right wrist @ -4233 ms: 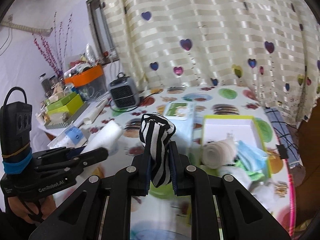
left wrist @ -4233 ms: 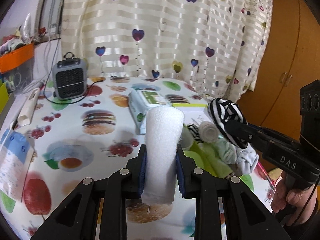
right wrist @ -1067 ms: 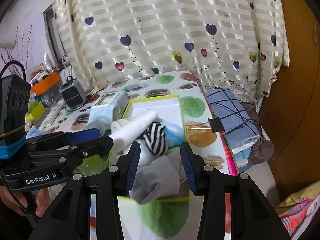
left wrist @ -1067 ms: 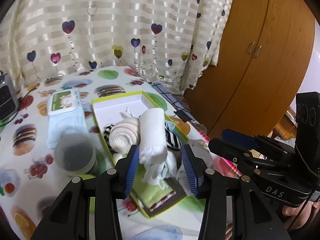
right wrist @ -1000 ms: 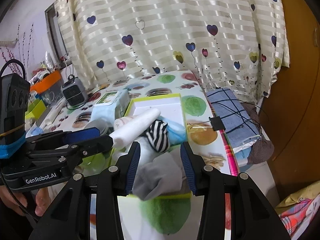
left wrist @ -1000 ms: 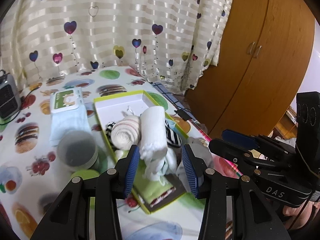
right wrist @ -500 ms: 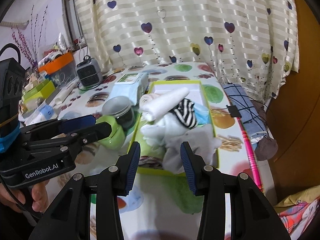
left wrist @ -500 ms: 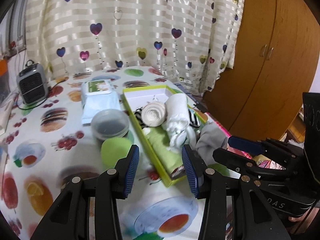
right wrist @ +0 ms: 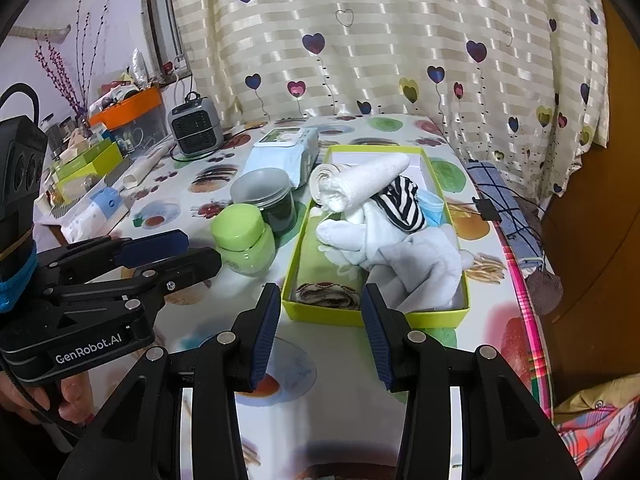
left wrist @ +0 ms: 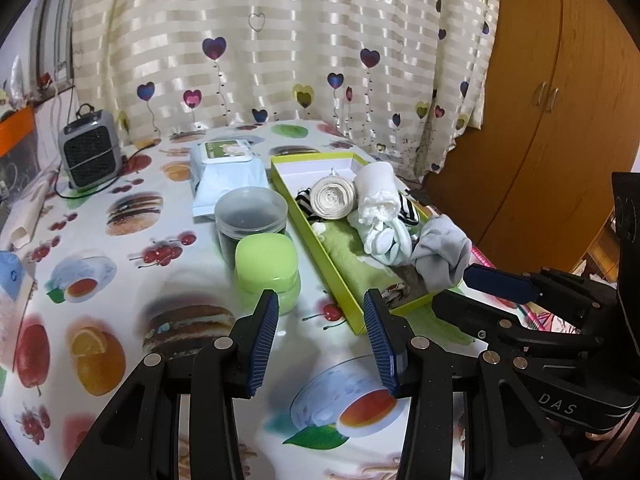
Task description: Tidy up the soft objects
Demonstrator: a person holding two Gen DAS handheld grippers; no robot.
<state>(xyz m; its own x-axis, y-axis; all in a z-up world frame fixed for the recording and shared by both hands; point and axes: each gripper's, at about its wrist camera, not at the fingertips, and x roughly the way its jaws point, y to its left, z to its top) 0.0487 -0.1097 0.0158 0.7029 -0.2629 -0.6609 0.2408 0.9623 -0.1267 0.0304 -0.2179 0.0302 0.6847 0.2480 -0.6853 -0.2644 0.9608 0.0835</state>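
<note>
- Left wrist view: the left gripper (left wrist: 320, 336) hangs over the printed tablecloth (left wrist: 132, 272) with its jaws standing well apart and nothing between the pads.
- Right wrist view: the right gripper (right wrist: 320, 332) is likewise parted and empty, poised just short of the near end of the lime-green box (right wrist: 436, 316).
- The soft things lie piled in that box: a white rolled towel (right wrist: 368, 182), a black-and-white striped sock (right wrist: 404, 202), a grey sock (right wrist: 428, 268) slumped over the near right corner, and a green cloth (right wrist: 320, 260) along the bottom.
- Judged from this, the placing step looks finished and both hands are clear of the box.
- Next move, as I judge it: either tuck the grey sock down, since it spills over the rim, or look for any soft item left on the table; none is plain in these views.
- A green-lidded jar (right wrist: 244, 236) and a grey-lidded jar (right wrist: 266, 196) stand just beside the box, so a reach on that side needs care.
</note>
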